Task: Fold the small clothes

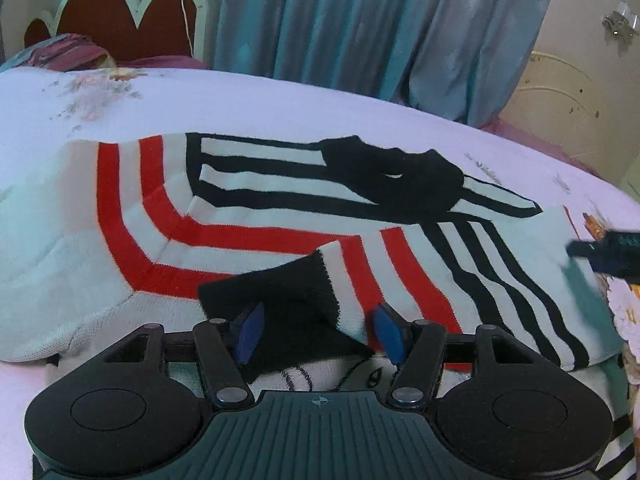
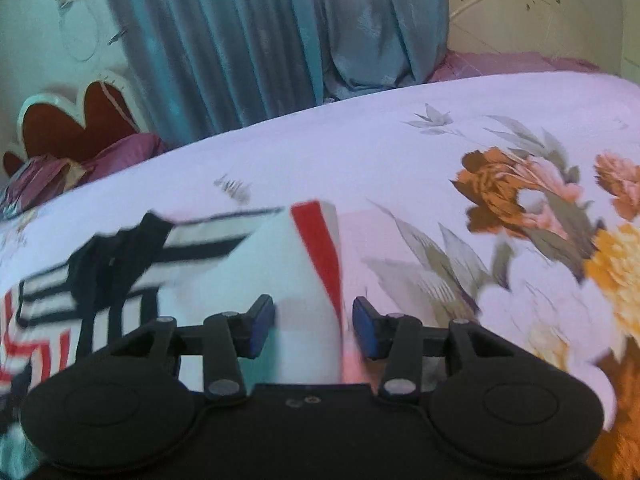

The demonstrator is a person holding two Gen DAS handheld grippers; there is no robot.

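Note:
A small knitted sweater (image 1: 248, 216), white with red and black stripes and a black collar (image 1: 400, 176), lies flat on the bed. My left gripper (image 1: 316, 332) is open at its near edge, with a folded black cuff (image 1: 288, 300) lying between the blue pads, not pinched. My right gripper (image 2: 314, 328) is open, with a raised white and red part of the sweater (image 2: 304, 264) between its pads. The right gripper's tip shows at the right edge of the left wrist view (image 1: 608, 254). The right wrist view is blurred.
The bed has a white sheet (image 2: 360, 152) with orange and yellow flower prints (image 2: 520, 188). Blue curtains (image 1: 360, 20) hang behind the bed. A headboard (image 1: 132, 12) and a purple pillow (image 1: 68, 52) are at the far left.

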